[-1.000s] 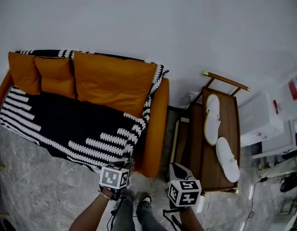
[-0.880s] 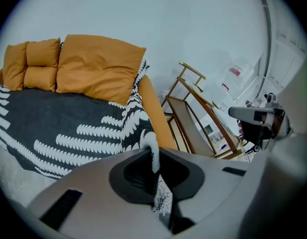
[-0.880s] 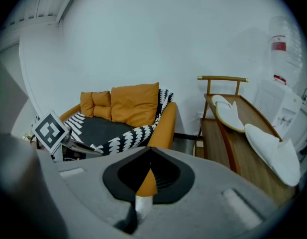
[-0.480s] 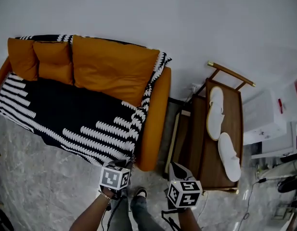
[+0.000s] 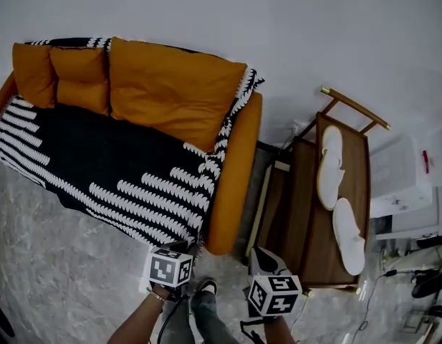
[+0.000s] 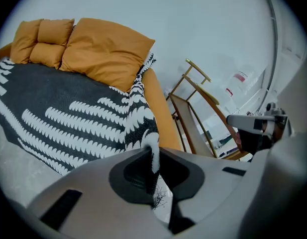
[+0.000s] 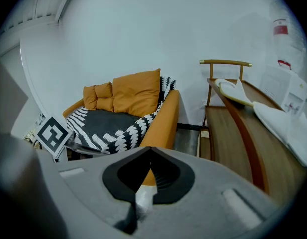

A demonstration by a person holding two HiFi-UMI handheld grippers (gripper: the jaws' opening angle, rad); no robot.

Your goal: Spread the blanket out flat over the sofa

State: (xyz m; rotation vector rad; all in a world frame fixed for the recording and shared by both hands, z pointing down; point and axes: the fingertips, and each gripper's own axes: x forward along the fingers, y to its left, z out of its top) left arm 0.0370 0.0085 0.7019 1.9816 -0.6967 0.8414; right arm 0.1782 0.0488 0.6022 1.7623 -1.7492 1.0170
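Over the last second both claws have come down towards the floor (image 5: 56,264), and the person has stayed at the sofa's (image 5: 235,178) front right corner. The blanket (image 5: 99,156) covers the seat from the left arm to the right one. Its black-and-white stripes lie flat and its long edge hangs over the front edge of the sofa. The three orange cushions (image 5: 170,95) stand on it along the back. Lowering the held corner looks like the last bit of laying down, so the spreading seems almost done, with only the release left.

The left claw (image 6: 152,153) is clamped on the blanket's near right corner. A white stripe and some loose fringe threads are pinched between its jaws, and the grip has not altered. From there the cloth runs up and away to the left over the front right corner of the seat, so nearly all of the blanket lies ahead and to the left of this claw.

The right claw (image 7: 148,156) has its jaws together with no cloth that I can make out between them. It hangs just beside the sofa's right arm, apart from the blanket, between the sofa and the wooden rack (image 5: 306,213) that carries the white slippers (image 5: 329,167).
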